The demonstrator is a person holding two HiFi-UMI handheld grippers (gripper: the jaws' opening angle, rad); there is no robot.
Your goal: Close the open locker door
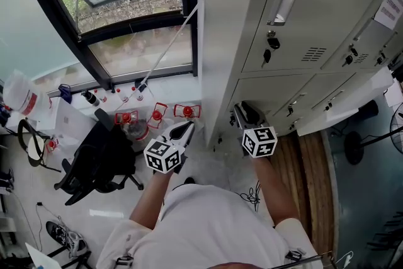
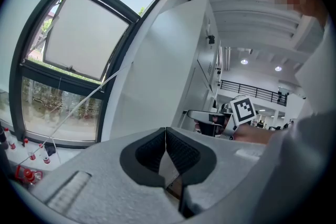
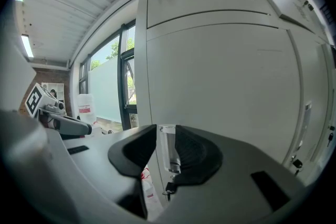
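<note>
The person stands at the gray lockers (image 1: 327, 16) by the window (image 1: 126, 9), holding a tool in each hand. The left gripper (image 1: 186, 129) is held up in the air beside the lockers, away from them. Its jaws are pressed together with nothing in them. The right gripper (image 1: 241, 111) points at a locker door (image 3: 220, 86) in the bottom row, close in front of it. Its jaws are spread, and the door's shiny handle (image 3: 168, 152) shows in the gap between them. I cannot tell if they touch it. A small key (image 3: 168, 189) hangs under the handle. Further right, a white panel (image 1: 343, 107) sticks out from the lockers.
</note>
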